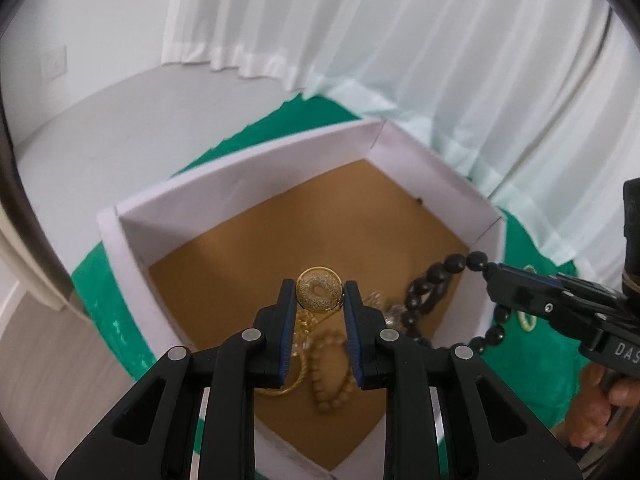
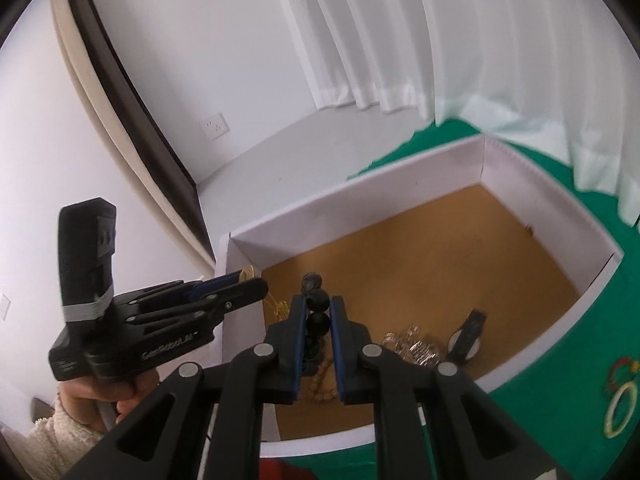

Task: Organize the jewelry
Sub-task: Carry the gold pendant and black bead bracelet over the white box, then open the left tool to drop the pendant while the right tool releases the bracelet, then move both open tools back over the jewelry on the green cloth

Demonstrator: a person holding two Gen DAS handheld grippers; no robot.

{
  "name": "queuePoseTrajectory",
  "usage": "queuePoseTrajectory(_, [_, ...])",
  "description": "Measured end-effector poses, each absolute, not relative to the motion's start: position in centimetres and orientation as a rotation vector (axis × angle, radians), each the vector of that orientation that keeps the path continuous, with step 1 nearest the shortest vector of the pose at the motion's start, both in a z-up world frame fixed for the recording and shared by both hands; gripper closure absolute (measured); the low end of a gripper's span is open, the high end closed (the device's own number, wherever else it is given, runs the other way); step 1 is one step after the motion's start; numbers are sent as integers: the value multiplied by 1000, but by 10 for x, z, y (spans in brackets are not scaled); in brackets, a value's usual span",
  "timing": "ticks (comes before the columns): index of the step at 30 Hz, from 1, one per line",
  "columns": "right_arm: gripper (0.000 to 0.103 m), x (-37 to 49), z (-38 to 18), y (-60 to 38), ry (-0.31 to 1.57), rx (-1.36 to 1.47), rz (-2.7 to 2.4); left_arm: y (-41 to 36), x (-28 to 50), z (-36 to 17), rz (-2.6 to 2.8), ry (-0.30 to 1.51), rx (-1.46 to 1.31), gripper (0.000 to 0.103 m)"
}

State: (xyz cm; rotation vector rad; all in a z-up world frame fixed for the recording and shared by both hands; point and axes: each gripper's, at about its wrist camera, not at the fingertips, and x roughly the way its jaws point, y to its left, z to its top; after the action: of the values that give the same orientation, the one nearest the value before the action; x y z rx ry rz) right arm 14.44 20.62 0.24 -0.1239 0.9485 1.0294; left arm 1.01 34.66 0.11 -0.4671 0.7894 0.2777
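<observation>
Green cloth [image 1: 108, 280] under box [image 1: 248, 160]; left fingers [image 1: 289, 300] clamp gold pendant [image 1: 319, 289]; right fingers [image 2: 299, 316] clamp black beads [image 2: 318, 300].

Black left gripper [image 1: 319, 294] with blue-edged fingers, silver pivot pins; fuzzy cream sleeve [image 2: 48, 436]

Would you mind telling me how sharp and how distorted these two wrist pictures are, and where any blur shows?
Left wrist view: strong fisheye bending of the white box walls; the gold pendant between the fingers is crisp, while the tan bead bracelet below is soft. Right wrist view: the same curved edges and dark corners; the black bead strand is fairly sharp, and the lighting is even, without harsh glare.
</observation>
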Motion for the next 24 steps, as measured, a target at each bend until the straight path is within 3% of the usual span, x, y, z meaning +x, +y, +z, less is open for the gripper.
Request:
queuePoseTrajectory(6, [91,147,-26,211,1072,-113,1037,345,6,-12,289,822,-456,81])
queuePoseTrajectory(15, [89,140,-48,215,1113,-219,936,340,22,-19,282,851,-415,79])
queuePoseTrajectory(16, [88,141,-49,215,1111,-242,903,338,26,-22,276,865,-408,77])
queuePoseTrajectory(18, [65,143,-49,211,1098,-266,859,335,32,-28,283,890,-400,59])
queuePoseTrajectory(19, [45,144,-45,206,1082,-253,847,333,32,-29,285,886,-396,49])
queuePoseTrajectory(24, [44,143,-20,176,991,-221,812,316,24,-26,269,863,-371,30])
